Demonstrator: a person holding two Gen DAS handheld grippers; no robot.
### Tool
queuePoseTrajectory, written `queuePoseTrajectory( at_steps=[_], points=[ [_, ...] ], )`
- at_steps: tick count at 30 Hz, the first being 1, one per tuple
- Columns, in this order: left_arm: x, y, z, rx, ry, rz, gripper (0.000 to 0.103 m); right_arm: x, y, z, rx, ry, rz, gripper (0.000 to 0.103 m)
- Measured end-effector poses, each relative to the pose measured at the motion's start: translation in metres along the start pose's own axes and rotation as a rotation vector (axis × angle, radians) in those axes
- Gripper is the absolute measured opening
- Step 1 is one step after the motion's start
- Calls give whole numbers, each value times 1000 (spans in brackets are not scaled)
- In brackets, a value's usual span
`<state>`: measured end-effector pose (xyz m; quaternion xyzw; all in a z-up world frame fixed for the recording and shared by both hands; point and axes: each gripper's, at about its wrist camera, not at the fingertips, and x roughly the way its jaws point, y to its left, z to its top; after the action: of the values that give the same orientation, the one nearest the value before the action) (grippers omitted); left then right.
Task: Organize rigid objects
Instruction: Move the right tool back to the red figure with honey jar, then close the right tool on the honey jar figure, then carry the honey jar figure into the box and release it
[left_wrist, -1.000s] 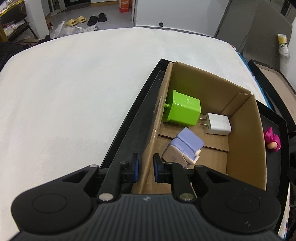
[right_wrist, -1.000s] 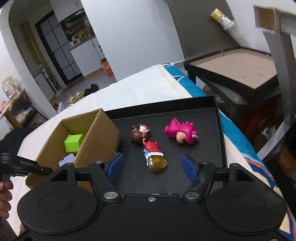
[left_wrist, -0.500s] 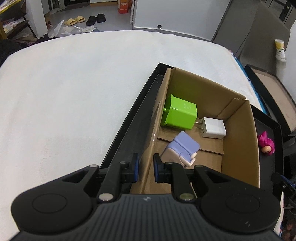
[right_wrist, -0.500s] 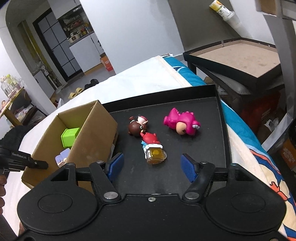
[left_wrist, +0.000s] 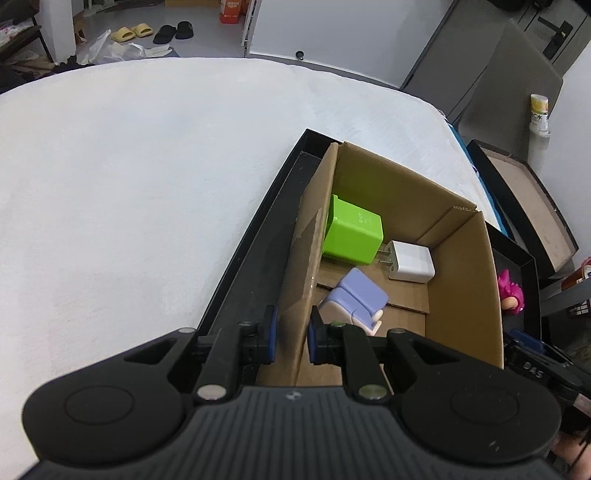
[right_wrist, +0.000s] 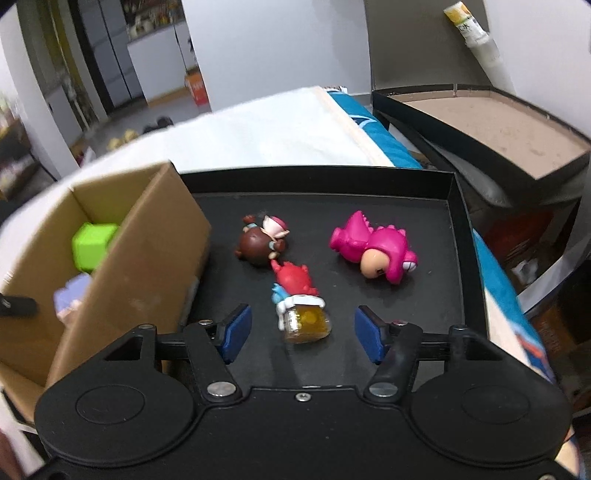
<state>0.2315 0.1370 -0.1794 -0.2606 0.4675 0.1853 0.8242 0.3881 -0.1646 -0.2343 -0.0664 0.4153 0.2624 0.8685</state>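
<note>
My left gripper (left_wrist: 292, 334) is shut on the near left wall of the cardboard box (left_wrist: 461, 280). Inside the box lie a green charger (left_wrist: 352, 236), a white charger (left_wrist: 410, 261) and a lilac plug (left_wrist: 360, 297). The box stands in a black tray (right_wrist: 458, 229). On the tray floor lie a brown figure (right_wrist: 264, 243), a pink dinosaur figure (right_wrist: 373, 247) and a red figure on a yellow base (right_wrist: 299, 295). My right gripper (right_wrist: 303, 334) hovers low over the red figure. Its jaws are closing, the yellow base sits between them, and the pads stand apart from it.
The tray rests on a white bedspread (left_wrist: 129, 184) with a blue patterned edge at the right. Beyond that edge stands a second black lid with a brown inside (right_wrist: 487, 122) and a white bottle (left_wrist: 538, 116). Slippers (left_wrist: 133, 32) lie on the far floor.
My right gripper has come down and nearer to the red figure, and its fingers have narrowed around the yellow base. The left gripper keeps its grip on the box wall.
</note>
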Motion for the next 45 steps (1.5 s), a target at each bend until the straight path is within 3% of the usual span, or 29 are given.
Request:
queuePoseTrajectory(
  at_steps=[6, 7, 8, 11, 19, 23, 45],
  points=[
    [0, 5, 2, 15, 0, -33, 16, 14, 14, 4, -76, 53, -63, 54],
    [1, 8, 2, 10, 2, -41, 16, 17, 17, 4, -92, 69, -68, 46],
    [1, 11, 2, 7, 4, -47, 16, 20, 20, 4, -104, 94, -67, 30],
    [2, 15, 5, -3, 6, -66, 16, 18, 27, 7, -107, 128, -73, 30],
    [1, 17, 4, 10, 2, -94, 17, -15, 46, 23, -160, 112, -106, 28],
    [1, 20, 4, 13, 4, -115, 18, -29, 53, 36, -157, 106, -121, 22],
    [2, 24, 1, 10, 6, -171, 19, -80, 111, 70, -301, 36, -183, 22]
  ],
)
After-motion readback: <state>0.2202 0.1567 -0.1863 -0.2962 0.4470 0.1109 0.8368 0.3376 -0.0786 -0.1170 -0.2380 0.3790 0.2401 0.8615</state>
